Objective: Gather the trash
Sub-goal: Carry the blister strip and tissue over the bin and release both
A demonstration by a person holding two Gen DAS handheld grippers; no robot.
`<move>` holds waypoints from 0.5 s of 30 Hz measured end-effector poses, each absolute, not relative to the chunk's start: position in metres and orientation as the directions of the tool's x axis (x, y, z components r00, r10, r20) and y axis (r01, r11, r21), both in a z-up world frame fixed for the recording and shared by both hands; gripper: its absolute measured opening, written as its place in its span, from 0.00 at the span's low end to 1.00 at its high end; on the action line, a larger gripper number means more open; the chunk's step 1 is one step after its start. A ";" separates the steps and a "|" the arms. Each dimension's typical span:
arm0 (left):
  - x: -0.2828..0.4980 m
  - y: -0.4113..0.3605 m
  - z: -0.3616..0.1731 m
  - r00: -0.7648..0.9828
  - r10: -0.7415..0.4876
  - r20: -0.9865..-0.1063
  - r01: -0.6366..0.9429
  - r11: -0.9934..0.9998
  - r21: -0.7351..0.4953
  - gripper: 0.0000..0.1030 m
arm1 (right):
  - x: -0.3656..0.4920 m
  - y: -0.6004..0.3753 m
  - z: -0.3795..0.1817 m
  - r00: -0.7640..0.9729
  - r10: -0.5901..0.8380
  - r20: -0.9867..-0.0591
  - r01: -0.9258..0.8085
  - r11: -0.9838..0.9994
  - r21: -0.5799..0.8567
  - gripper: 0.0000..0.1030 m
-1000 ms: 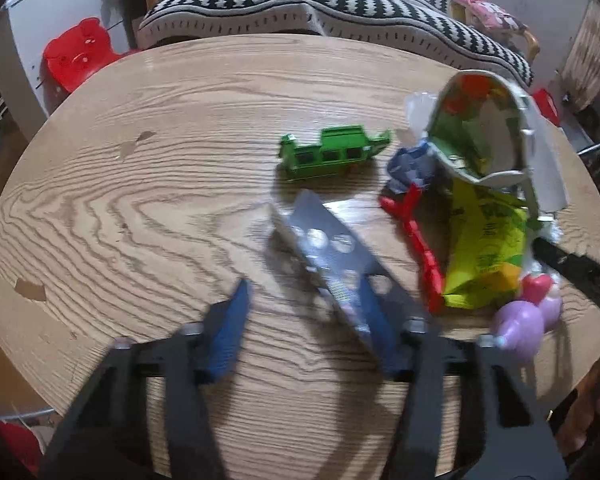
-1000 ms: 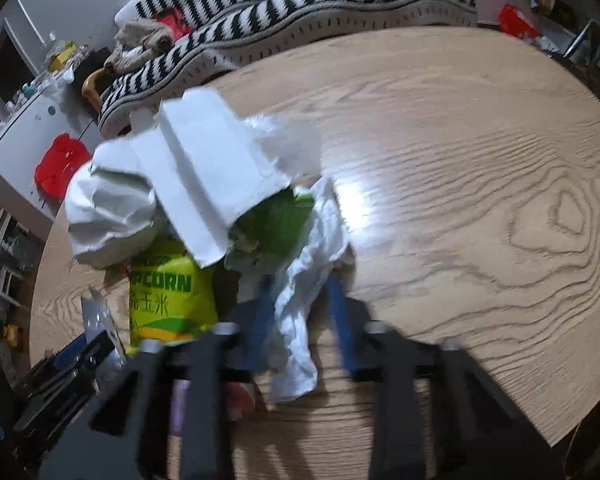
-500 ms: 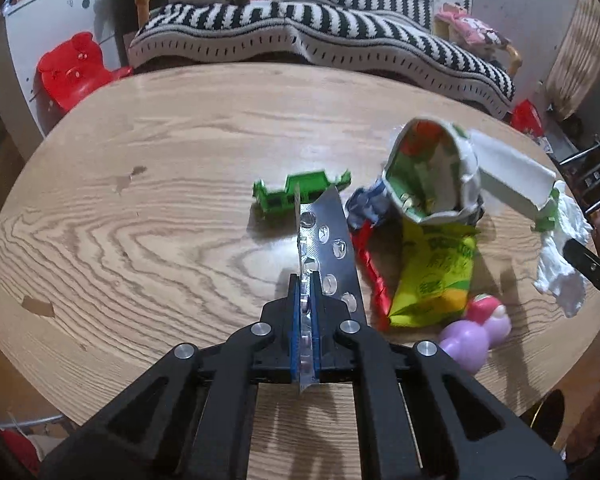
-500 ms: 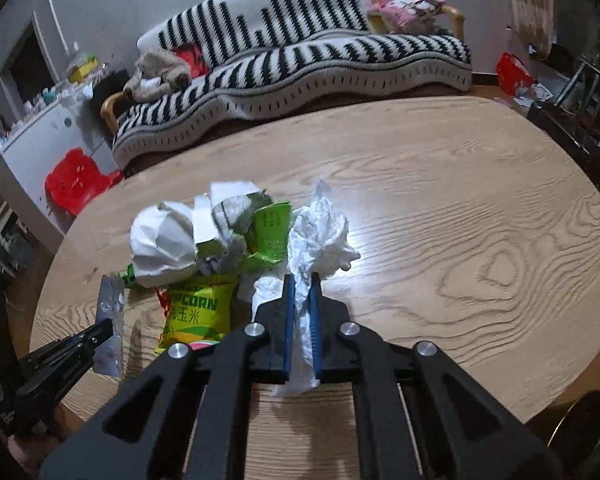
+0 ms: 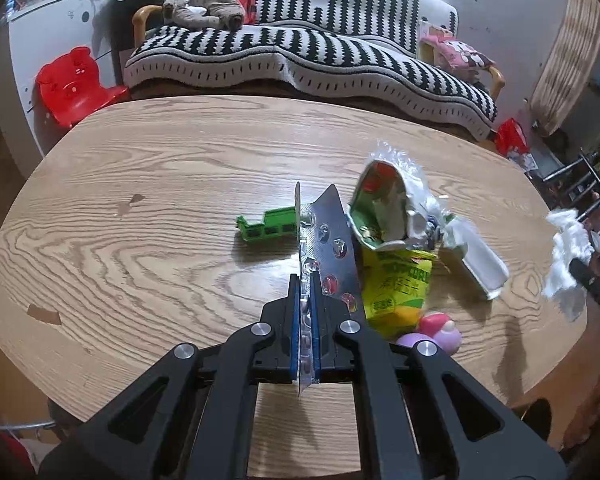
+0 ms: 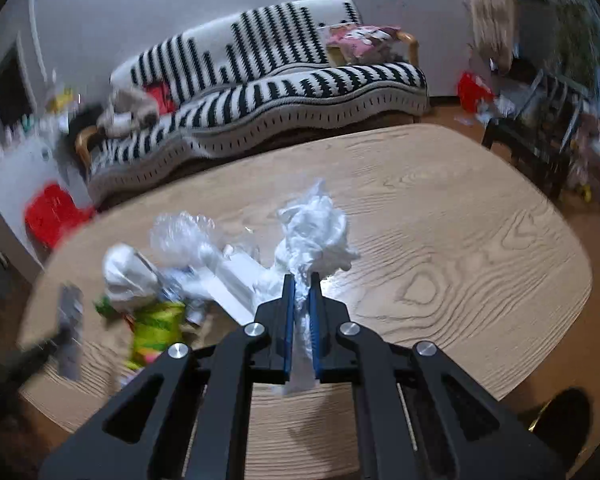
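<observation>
Gripping, left gripper: blue pads pressed tight on a silver blister pack, which stands on edge between them and rises clear of the wooden table.
Gripping, right gripper: jaws clamped on a crumpled white tissue; the wad bunches above the fingertips and a tail hangs below them.
Tissue seen from the left wrist view: at the far right edge of the picture, beyond the table's rim.
Trash pile: on the table's right part, just right of the blister pack, a torn green-and-white wrapper, a yellow-green popcorn bag nearer the camera, and a white folded carton to their right.
Clear plastic film: lies at the far side of the pile, left of the tissue.
Green toy vehicle: on the table just left of the blister pack, apart from the pile.
Pink and purple toy: at the near edge of the popcorn bag, touching it.
Background: striped sofa beyond the table, red plastic chair at far left.
</observation>
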State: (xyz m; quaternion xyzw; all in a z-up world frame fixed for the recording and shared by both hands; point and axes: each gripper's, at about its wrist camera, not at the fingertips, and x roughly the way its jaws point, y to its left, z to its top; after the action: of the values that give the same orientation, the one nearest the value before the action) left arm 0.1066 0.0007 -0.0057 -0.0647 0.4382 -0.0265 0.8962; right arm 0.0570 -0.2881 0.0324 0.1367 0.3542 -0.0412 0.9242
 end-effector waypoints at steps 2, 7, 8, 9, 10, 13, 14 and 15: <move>0.107 -0.004 -0.005 0.615 -0.112 -0.781 0.004 0.990 -0.139 0.04 | 0.056 -0.292 0.034 0.745 0.049 -0.665 0.155 0.957 0.244 0.08; 0.104 -0.024 -0.001 0.623 -0.140 -0.770 0.049 0.989 -0.140 0.04 | 0.049 -0.304 0.024 0.705 0.037 -0.708 0.173 0.959 0.223 0.08; 0.103 -0.028 0.000 0.624 -0.149 -0.767 0.060 0.988 -0.143 0.04 | 0.046 -0.306 0.024 0.706 0.033 -0.707 0.173 0.961 0.218 0.08; 0.102 -0.035 0.002 0.627 -0.162 -0.762 0.075 0.986 -0.148 0.04 | 0.042 -0.310 0.025 0.709 0.031 -0.705 0.173 0.961 0.216 0.08; 0.101 -0.040 0.004 0.630 -0.169 -0.758 0.085 0.985 -0.149 0.04 | 0.035 -0.316 0.027 0.713 0.027 -0.700 0.175 0.961 0.215 0.08; 0.093 -0.067 0.011 0.644 -0.213 -0.735 0.148 0.977 -0.154 0.04 | 0.014 -0.337 0.032 0.727 0.015 -0.686 0.190 0.956 0.222 0.08; 0.090 -0.077 0.014 0.646 -0.229 -0.728 0.171 0.973 -0.154 0.04 | 0.006 -0.345 0.034 0.730 0.011 -0.683 0.198 0.954 0.227 0.08; 0.088 -0.083 0.015 0.646 -0.239 -0.725 0.187 0.970 -0.154 0.04 | -0.001 -0.351 0.035 0.732 0.007 -0.681 0.206 0.951 0.231 0.08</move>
State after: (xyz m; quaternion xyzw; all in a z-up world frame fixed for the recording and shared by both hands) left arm 0.0879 -0.0835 0.0151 -0.0325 0.4041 -0.1175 0.9066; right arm -0.0006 -0.3508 0.0349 0.1467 0.3620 -0.0541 0.9190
